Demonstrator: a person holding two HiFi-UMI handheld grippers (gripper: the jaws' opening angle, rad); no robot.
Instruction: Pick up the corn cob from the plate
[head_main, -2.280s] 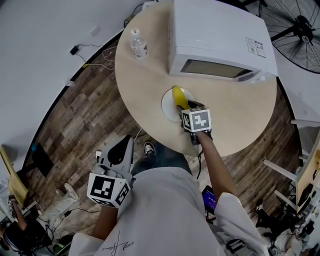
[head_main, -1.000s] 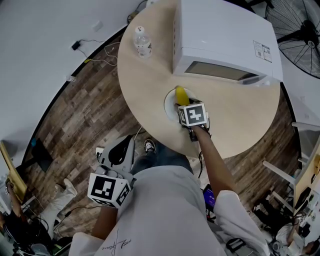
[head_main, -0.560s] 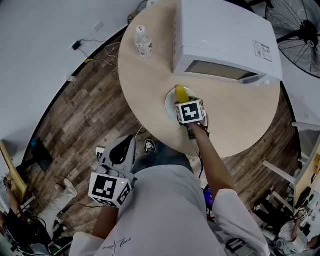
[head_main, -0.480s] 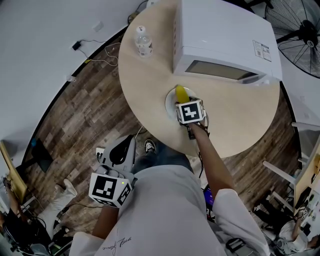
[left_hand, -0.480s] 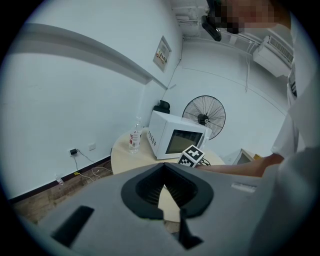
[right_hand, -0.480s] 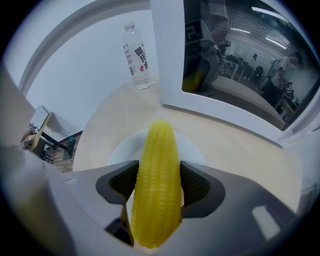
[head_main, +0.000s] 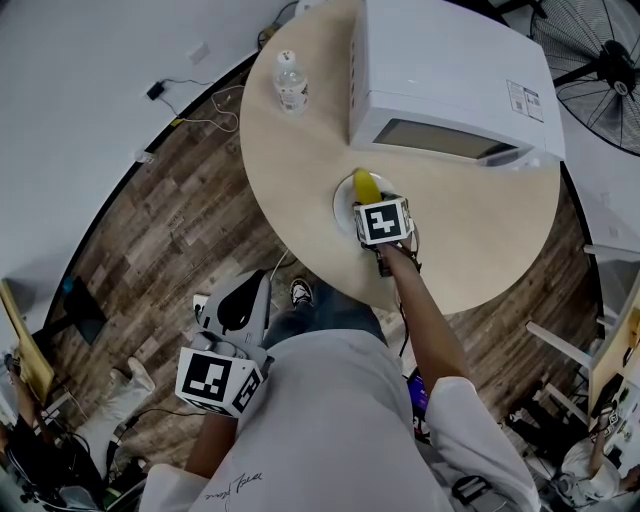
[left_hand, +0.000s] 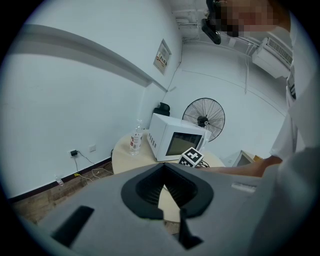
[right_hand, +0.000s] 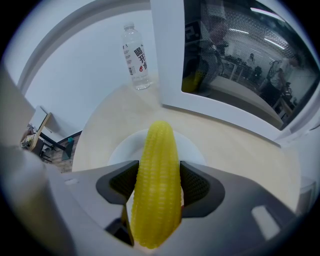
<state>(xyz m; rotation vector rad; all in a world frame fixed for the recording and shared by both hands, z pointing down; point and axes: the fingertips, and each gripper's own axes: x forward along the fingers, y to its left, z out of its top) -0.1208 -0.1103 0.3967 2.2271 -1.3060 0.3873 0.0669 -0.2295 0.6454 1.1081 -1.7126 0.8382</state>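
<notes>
The yellow corn cob (right_hand: 157, 185) lies lengthwise between my right gripper's (right_hand: 159, 182) dark pads, which press on both its sides. Its far tip points over the white plate (right_hand: 125, 147). In the head view the corn cob (head_main: 365, 186) pokes out ahead of the right gripper (head_main: 370, 201) above the plate (head_main: 343, 203), near the round table's front. I cannot tell whether it still touches the plate. My left gripper (head_main: 245, 290) hangs low beside the person's hip, off the table, with the left gripper (left_hand: 170, 205) shut on nothing.
A white microwave (head_main: 450, 70) stands just behind the plate with its door closed. A clear water bottle (head_main: 291, 83) stands at the table's far left. The round beige table (head_main: 300, 170) ends close in front of the plate. A floor fan (head_main: 590, 50) is at the right rear.
The right gripper has slid forward a little over the plate, so more of the corn cob is covered by it. The left gripper has stayed put.
</notes>
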